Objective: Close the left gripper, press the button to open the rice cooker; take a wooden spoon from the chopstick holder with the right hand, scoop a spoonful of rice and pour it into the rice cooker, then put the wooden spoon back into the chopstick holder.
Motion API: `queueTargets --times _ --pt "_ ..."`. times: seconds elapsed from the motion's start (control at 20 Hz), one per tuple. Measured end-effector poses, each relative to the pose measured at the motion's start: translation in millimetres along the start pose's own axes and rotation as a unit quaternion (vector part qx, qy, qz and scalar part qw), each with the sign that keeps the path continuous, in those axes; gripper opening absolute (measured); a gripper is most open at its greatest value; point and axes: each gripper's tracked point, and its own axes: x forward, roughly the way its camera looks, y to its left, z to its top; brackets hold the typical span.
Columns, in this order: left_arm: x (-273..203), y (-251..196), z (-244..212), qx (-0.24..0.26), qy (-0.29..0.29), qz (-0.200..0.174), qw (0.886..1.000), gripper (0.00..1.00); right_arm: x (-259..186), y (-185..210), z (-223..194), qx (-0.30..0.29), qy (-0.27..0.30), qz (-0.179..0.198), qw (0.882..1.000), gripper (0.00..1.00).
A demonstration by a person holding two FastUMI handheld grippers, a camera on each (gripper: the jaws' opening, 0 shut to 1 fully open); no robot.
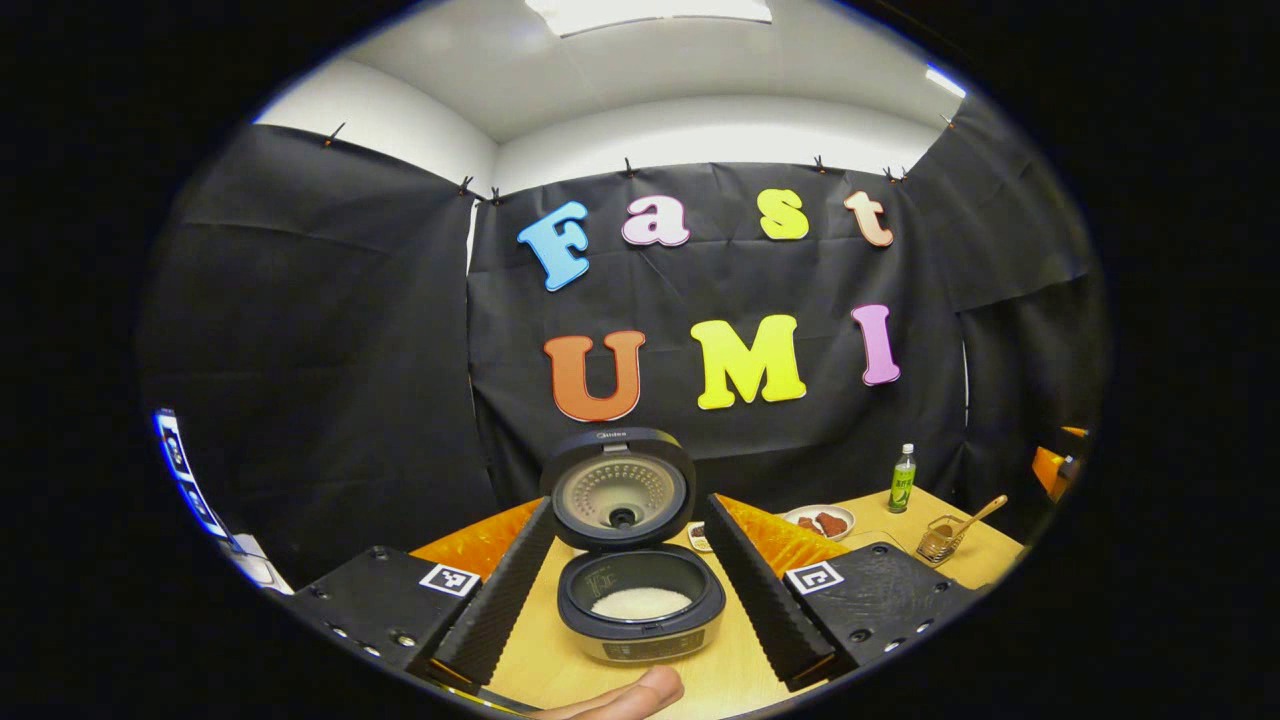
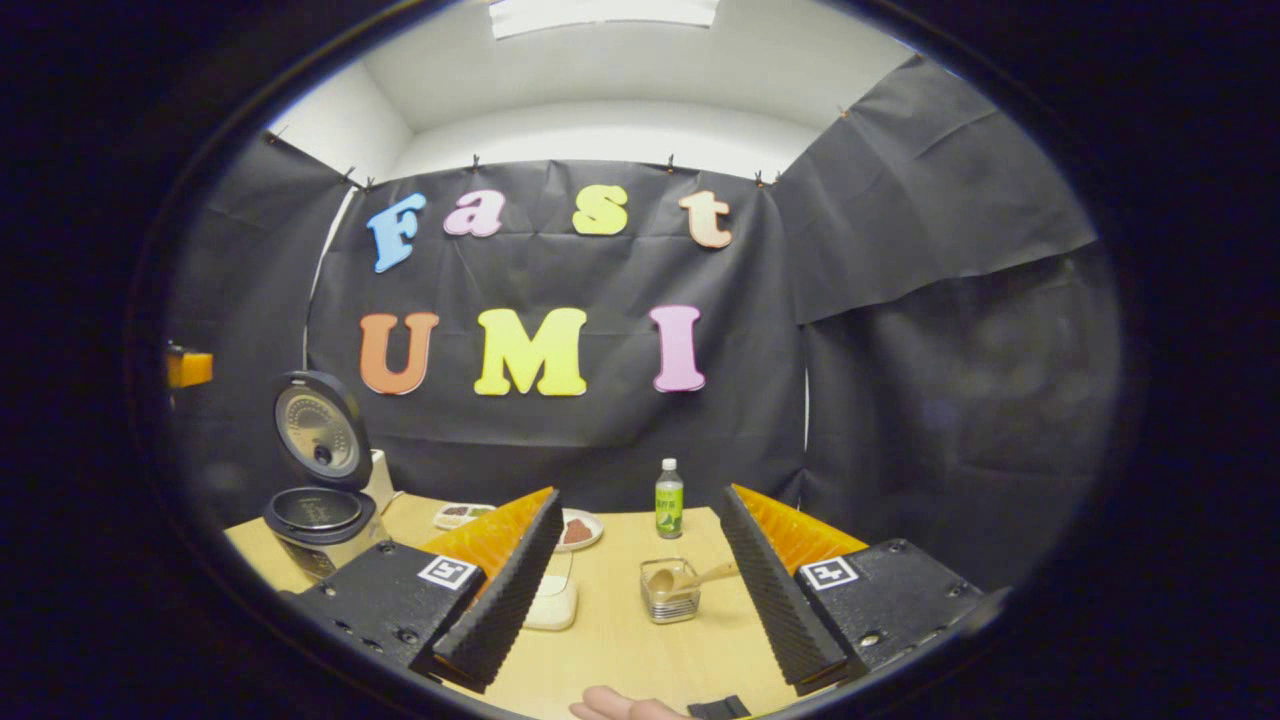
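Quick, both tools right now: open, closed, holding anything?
Left tool: open, holding nothing.
Right tool: open, holding nothing.

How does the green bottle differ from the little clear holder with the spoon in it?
The green bottle is tall, slim and capped; the clear holder is low, squat and open at the top. The bottle holds nothing sticking out, while the holder has a wooden spoon leaning out of it. The bottle stands farther back, the holder nearer the right gripper. Both stand upright on the wooden table.

Bright ceiling panel (image 1: 648, 12) overhead; sharp centre, fisheye bending, soft blur at edges.
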Motion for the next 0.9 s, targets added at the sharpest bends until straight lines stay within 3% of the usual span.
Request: queueTargets --times 0.3,0.5,0.9 --pt "28 -1 45 0.000 -0.010 -0.010 1.000 0.96 -6 6 -13 -0.005 0.009 0.028 1.000 1.00" --pt "69 16 72 -0.038 -0.042 -0.002 0.998 0.95 -8 3 -17 -0.004 0.009 0.034 0.999 1.00" --pt "157 43 68 -0.093 -0.034 0.002 0.995 0.94 0 -14 -32 0.002 0.009 0.030 1.000 1.00"
